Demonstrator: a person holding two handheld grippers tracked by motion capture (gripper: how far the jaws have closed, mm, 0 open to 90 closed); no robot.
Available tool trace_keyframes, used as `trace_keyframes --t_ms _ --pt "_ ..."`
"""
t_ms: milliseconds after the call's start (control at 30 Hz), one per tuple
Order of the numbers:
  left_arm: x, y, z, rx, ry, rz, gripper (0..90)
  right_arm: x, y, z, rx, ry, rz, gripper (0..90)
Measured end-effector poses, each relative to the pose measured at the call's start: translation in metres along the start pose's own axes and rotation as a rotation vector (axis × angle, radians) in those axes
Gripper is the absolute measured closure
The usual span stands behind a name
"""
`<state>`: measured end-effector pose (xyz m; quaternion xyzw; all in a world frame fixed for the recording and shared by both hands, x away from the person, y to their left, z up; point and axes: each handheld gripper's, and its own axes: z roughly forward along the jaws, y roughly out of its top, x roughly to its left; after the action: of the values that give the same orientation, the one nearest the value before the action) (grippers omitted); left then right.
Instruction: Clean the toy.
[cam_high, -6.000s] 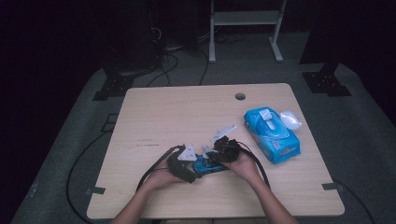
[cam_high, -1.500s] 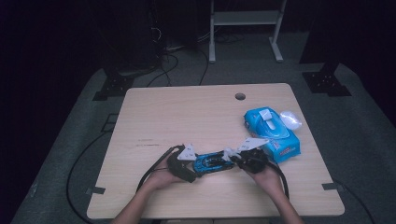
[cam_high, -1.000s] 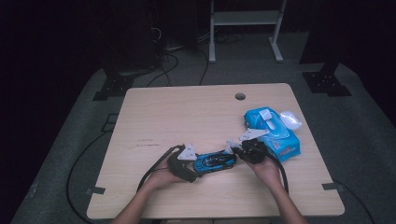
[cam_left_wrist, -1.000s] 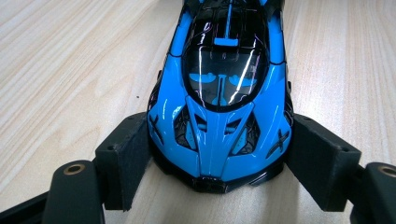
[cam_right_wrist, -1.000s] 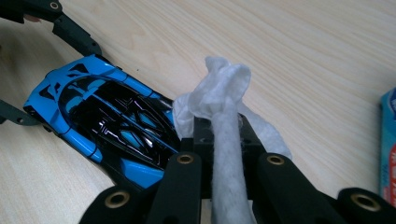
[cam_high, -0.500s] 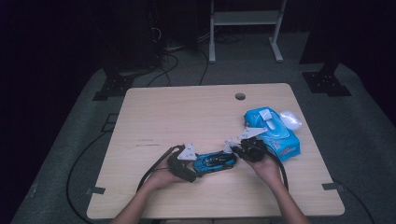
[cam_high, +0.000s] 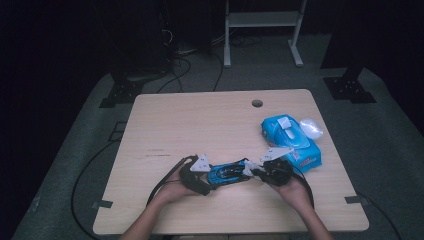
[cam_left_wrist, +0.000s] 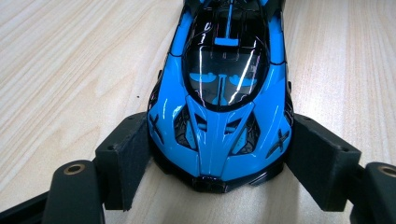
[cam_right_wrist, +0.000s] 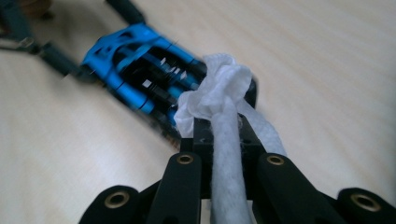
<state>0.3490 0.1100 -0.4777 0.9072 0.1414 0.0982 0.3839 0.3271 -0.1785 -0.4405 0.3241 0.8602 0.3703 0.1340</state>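
Here, near the front edge of the wooden tabletop, the left hand-held gripper clamps the nose of a blue toy car between its pads. The right hand-held gripper grasps a white wipe at the car's tail. Farther right lies a blue wipes pack.

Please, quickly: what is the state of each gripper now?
Left gripper: shut on the blue toy car.
Right gripper: shut on a white wipe.
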Motion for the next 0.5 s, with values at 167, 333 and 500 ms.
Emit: trace_keyframes --t_ms 167,333,500 --pt "0.001 -0.001 0.000 -0.004 -0.003 0.001 25.4 -0.006 0.008 0.012 0.001 -0.036 -0.009 83.0" --pt "0.000 0.000 0.000 -0.003 -0.002 0.004 25.4 -0.004 0.001 0.002 0.017 -0.004 -0.009 83.0" --pt "0.000 0.000 0.000 -0.003 -0.002 0.001 25.4 0.008 0.002 0.003 0.002 0.039 -0.017 83.1"
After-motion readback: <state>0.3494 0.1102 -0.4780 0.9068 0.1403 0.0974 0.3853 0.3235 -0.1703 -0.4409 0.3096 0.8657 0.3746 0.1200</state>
